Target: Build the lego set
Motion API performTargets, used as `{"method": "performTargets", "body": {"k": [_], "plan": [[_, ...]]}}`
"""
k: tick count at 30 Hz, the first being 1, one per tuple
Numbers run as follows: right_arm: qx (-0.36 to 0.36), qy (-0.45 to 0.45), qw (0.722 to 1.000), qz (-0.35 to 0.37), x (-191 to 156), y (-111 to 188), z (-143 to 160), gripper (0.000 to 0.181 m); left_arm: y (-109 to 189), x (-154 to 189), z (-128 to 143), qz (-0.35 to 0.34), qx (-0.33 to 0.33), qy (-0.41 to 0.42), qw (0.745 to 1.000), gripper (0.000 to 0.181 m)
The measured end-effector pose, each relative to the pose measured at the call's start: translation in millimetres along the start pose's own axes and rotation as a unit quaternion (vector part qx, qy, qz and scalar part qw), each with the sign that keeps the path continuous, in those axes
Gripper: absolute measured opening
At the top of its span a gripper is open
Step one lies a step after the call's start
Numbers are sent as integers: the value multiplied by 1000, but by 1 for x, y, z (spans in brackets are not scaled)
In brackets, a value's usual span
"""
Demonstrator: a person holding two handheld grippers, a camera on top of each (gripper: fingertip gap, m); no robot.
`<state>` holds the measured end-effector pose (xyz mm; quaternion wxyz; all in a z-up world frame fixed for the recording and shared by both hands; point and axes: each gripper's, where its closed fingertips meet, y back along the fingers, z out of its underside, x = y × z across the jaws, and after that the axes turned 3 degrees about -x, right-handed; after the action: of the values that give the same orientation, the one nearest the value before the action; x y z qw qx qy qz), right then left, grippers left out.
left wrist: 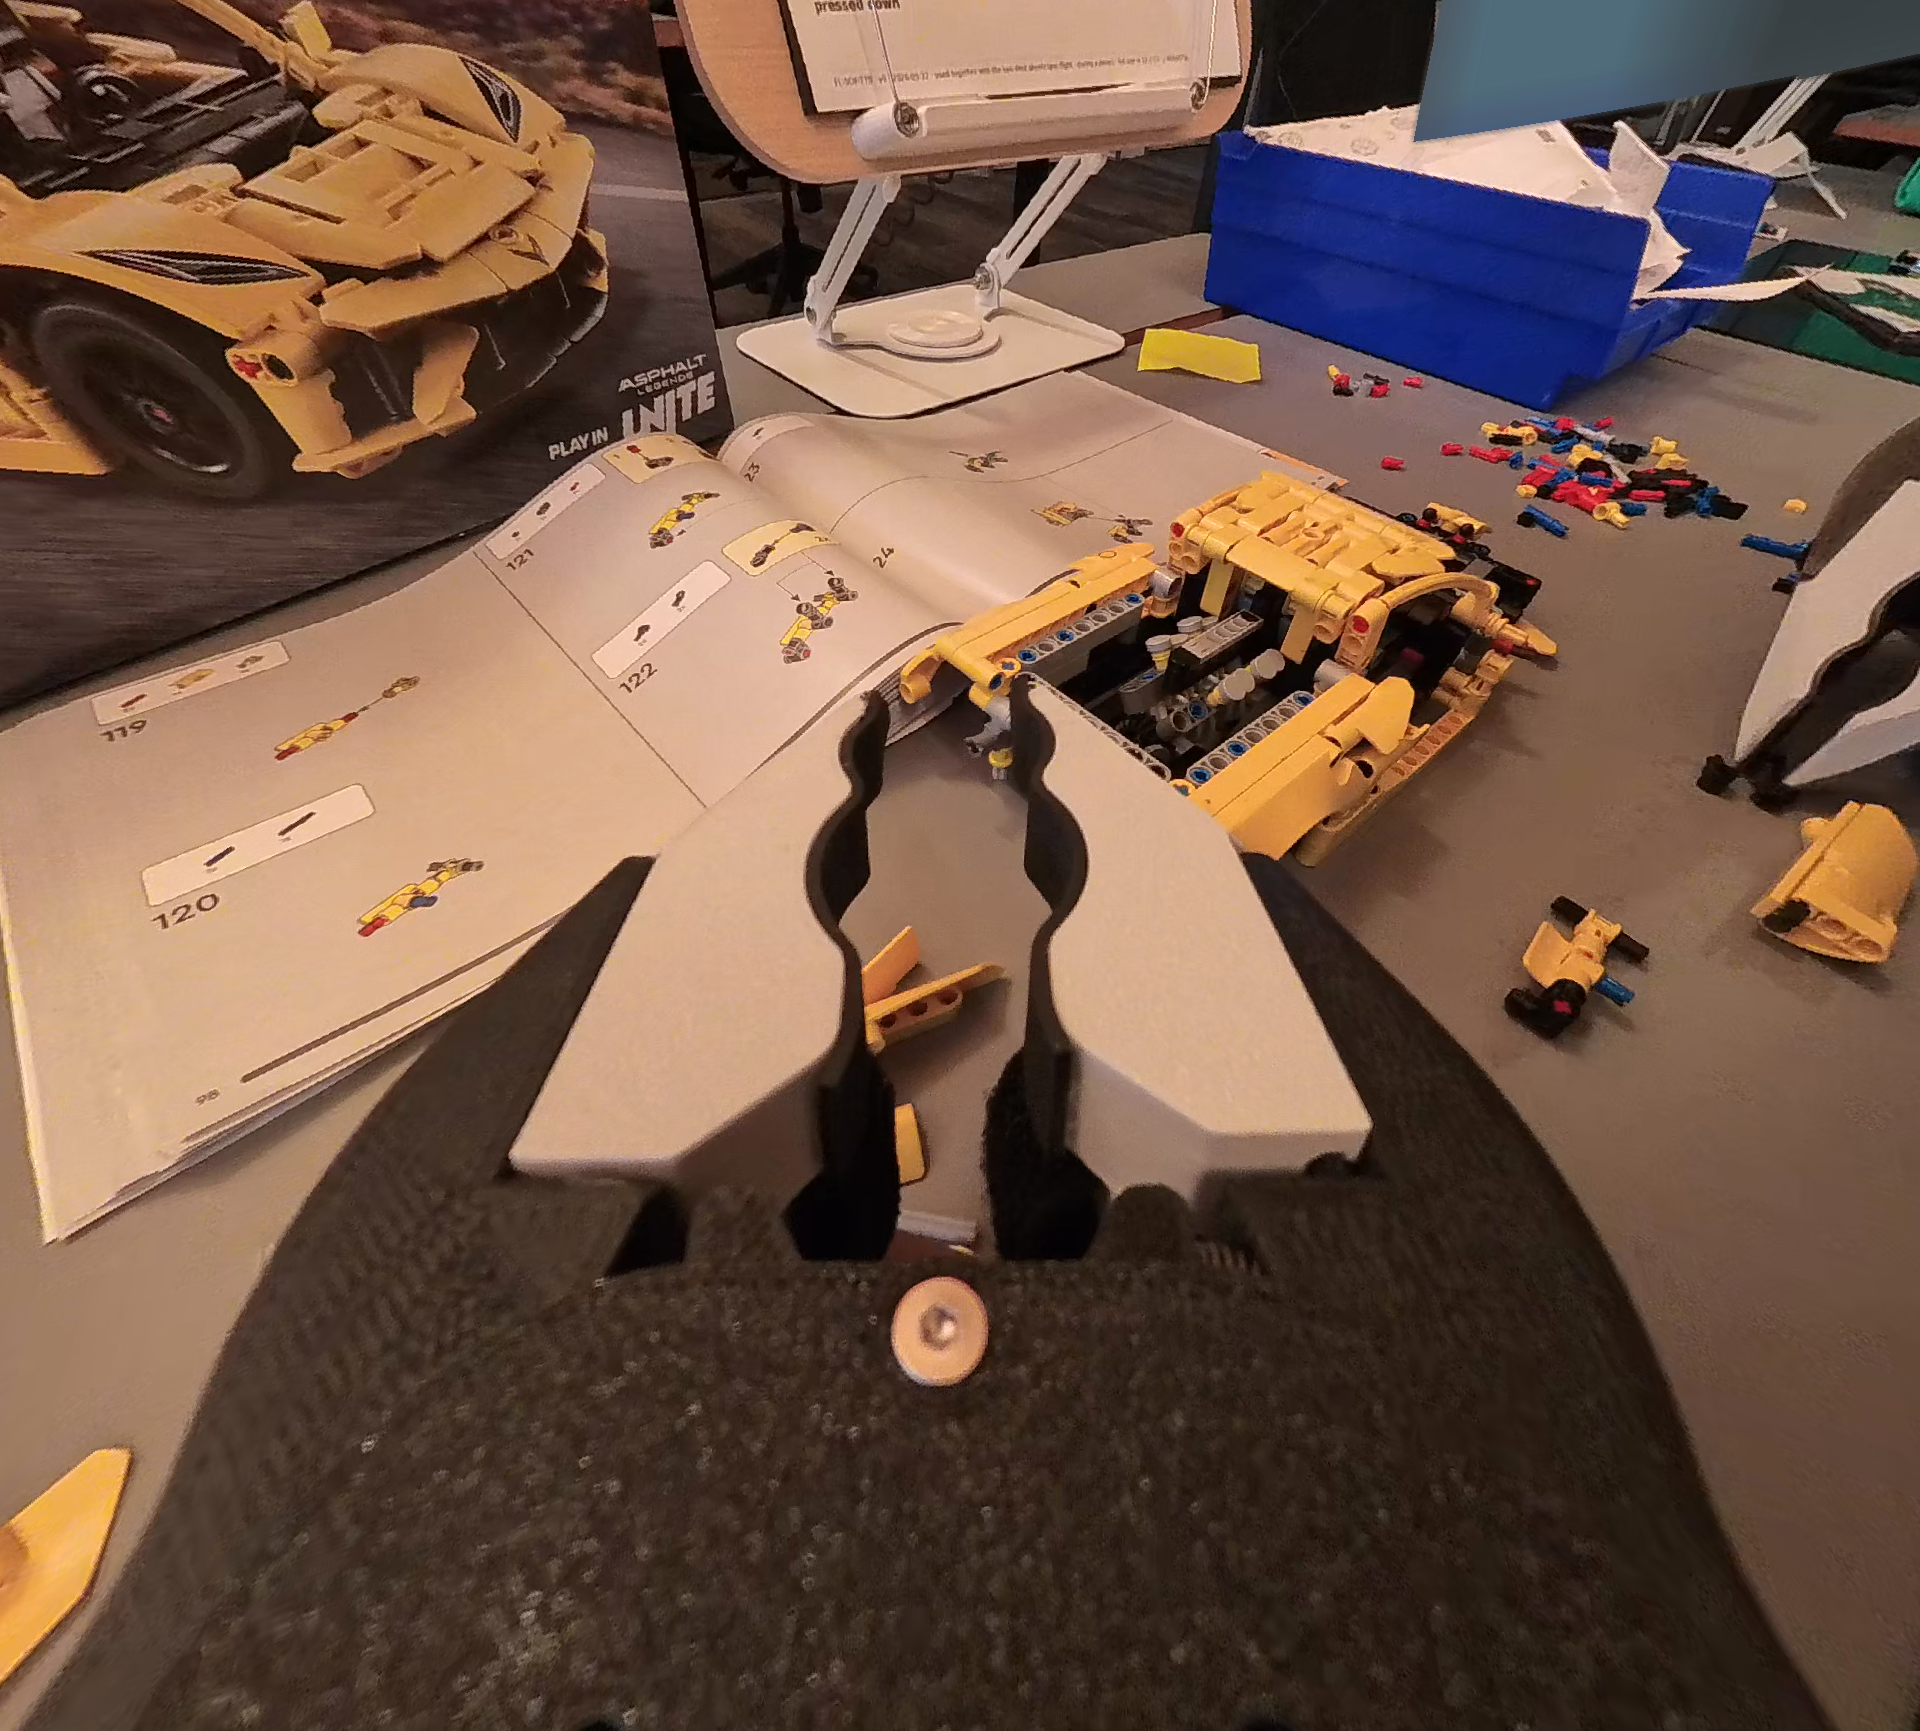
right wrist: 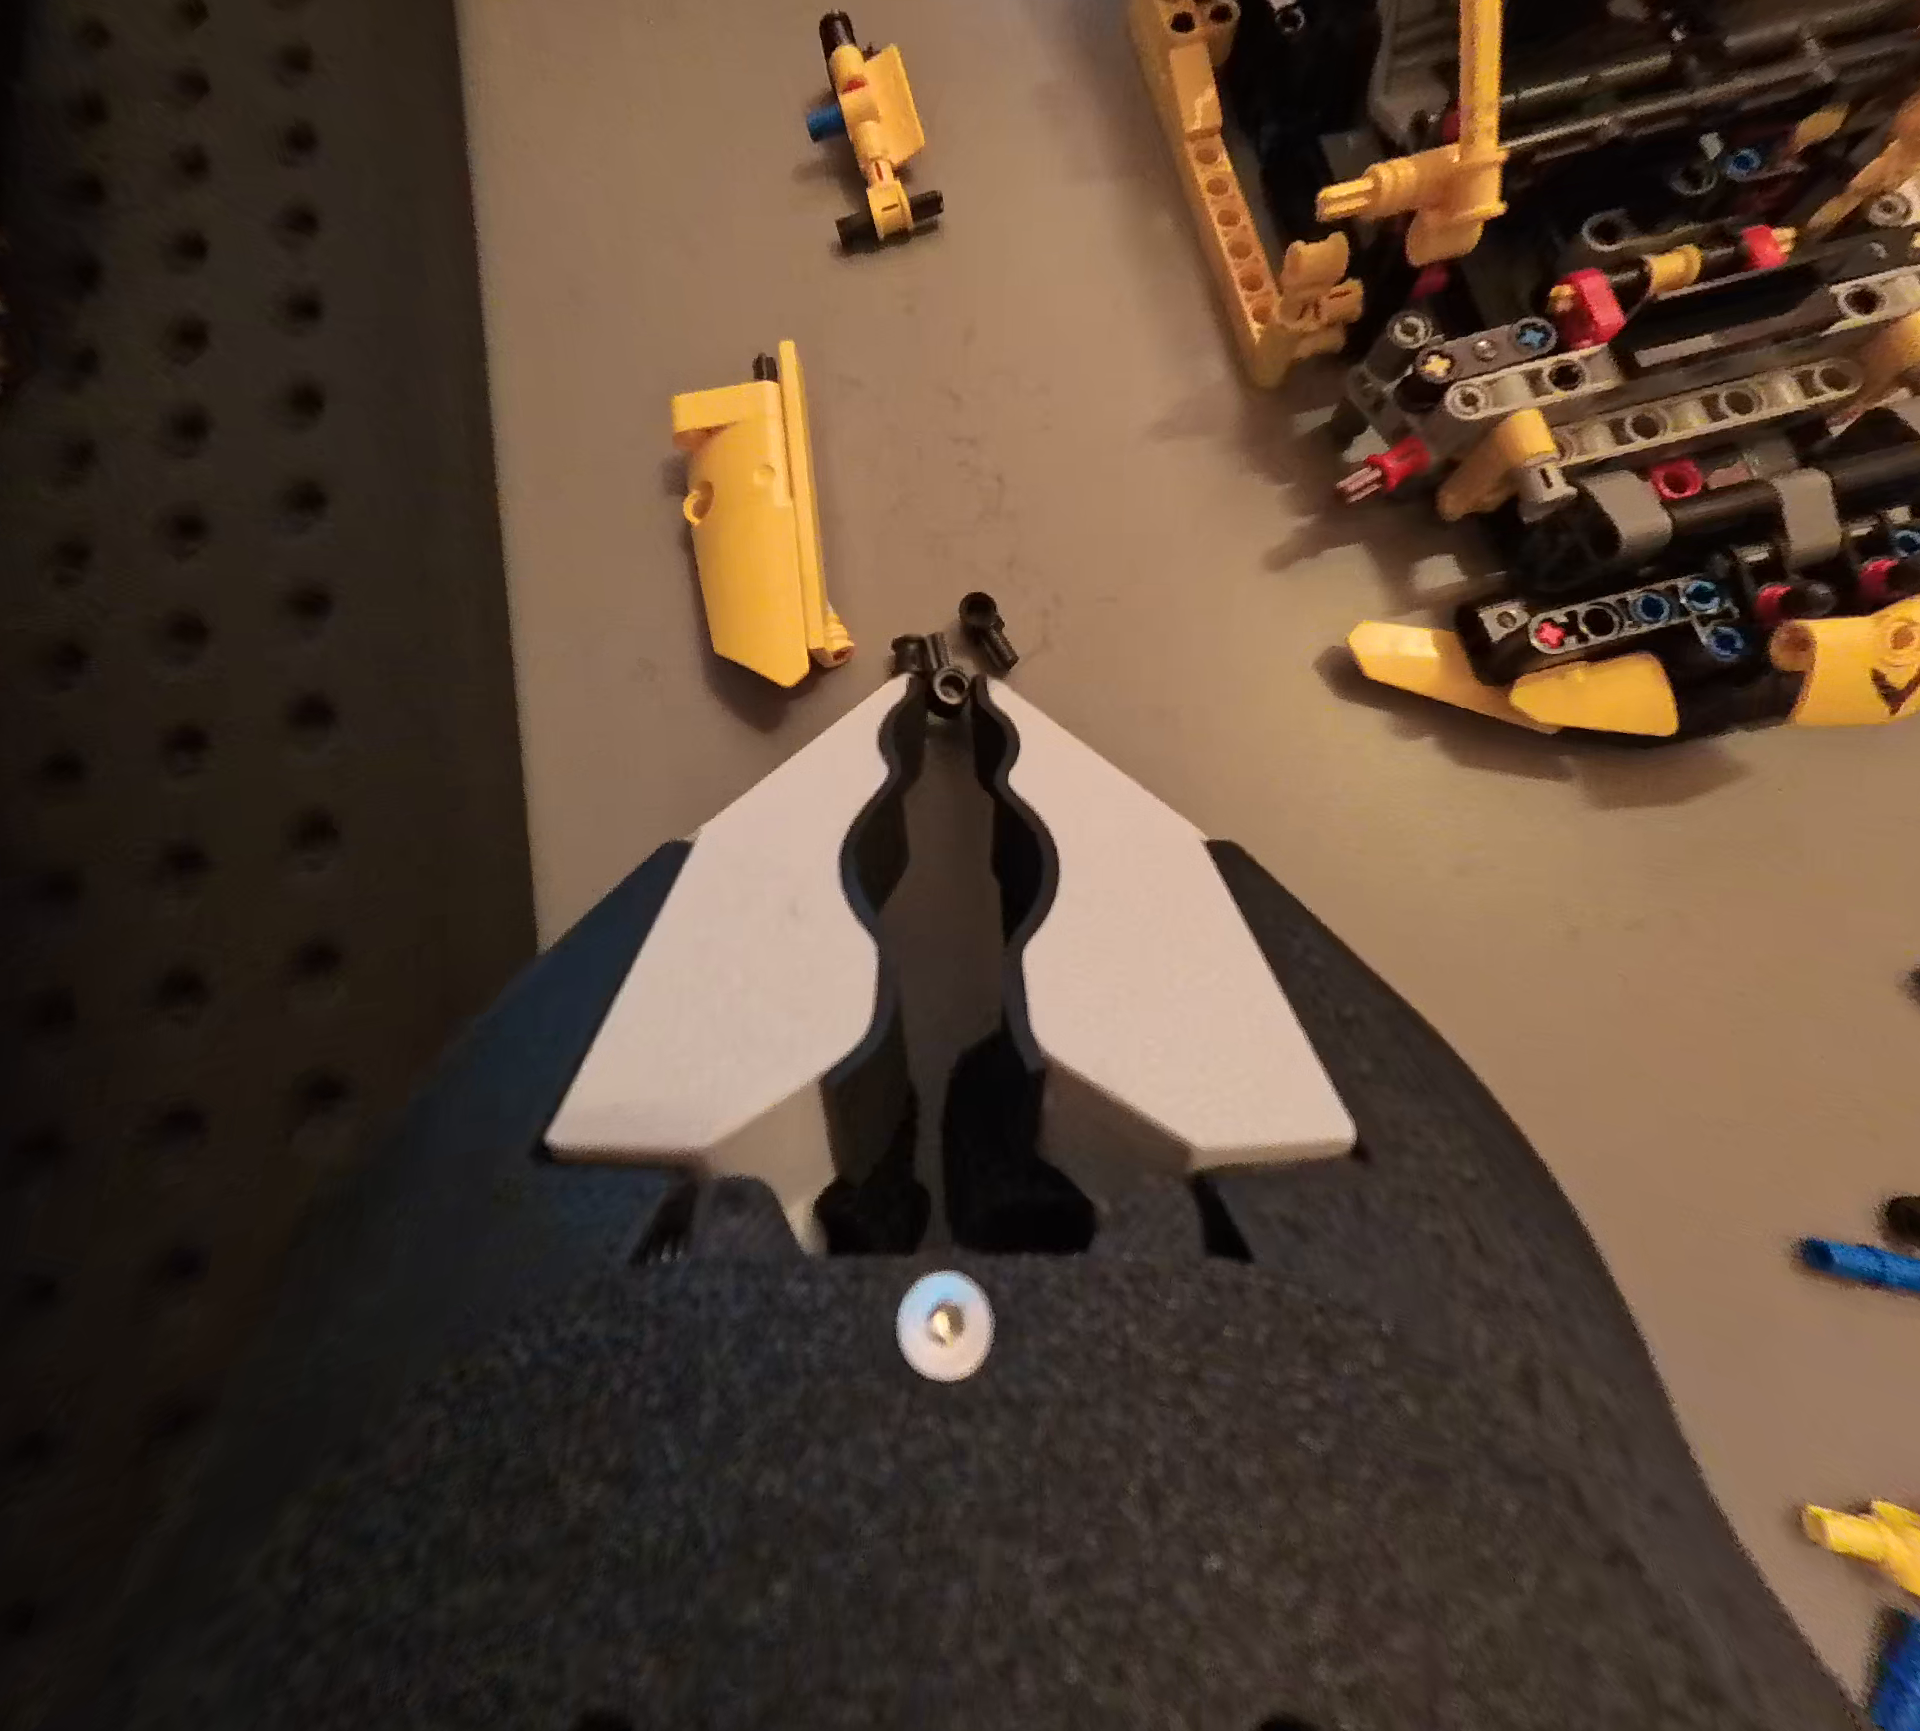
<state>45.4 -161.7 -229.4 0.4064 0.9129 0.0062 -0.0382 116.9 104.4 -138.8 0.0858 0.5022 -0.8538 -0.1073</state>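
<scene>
A grey table (left wrist: 1455,1162) carries the work. At its far left stands the set's box (left wrist: 312,227), showing a yellow sports car, and beside it a white stand (left wrist: 935,310) holds a printed sheet. A blue bin (left wrist: 1455,258) with crumpled paper bags sits at the far right, with a scatter of small red, blue, black and yellow pins (left wrist: 1600,476) in front of it. An open instruction booklet (left wrist: 416,746) lies across the left half of the table. In the right wrist view a dark perforated board (right wrist: 208,538) borders the table on the left.

The partly built yellow car (left wrist: 1299,653) rests mid-table, just right of the booklet. Near it lie a yellow panel piece (right wrist: 753,528) and a small yellow sub-assembly (right wrist: 878,133) with black and blue pins.

The left gripper (left wrist: 951,705) hovers over the booklet's right edge, tips close to the car's near corner, jaws parted and empty. The right gripper (right wrist: 943,689) points down at the table just right of the panel, its tips pinched on a small black connector (right wrist: 948,682); another black connector (right wrist: 987,621) lies just beyond.
</scene>
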Motion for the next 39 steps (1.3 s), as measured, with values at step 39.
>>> {"method": "performTargets", "body": {"k": [39], "plan": [[-73, -201, 926, 311, 134, 159, 148, 15, -4, 3, 5, 8, -11, -1, 1000, 24]]}}
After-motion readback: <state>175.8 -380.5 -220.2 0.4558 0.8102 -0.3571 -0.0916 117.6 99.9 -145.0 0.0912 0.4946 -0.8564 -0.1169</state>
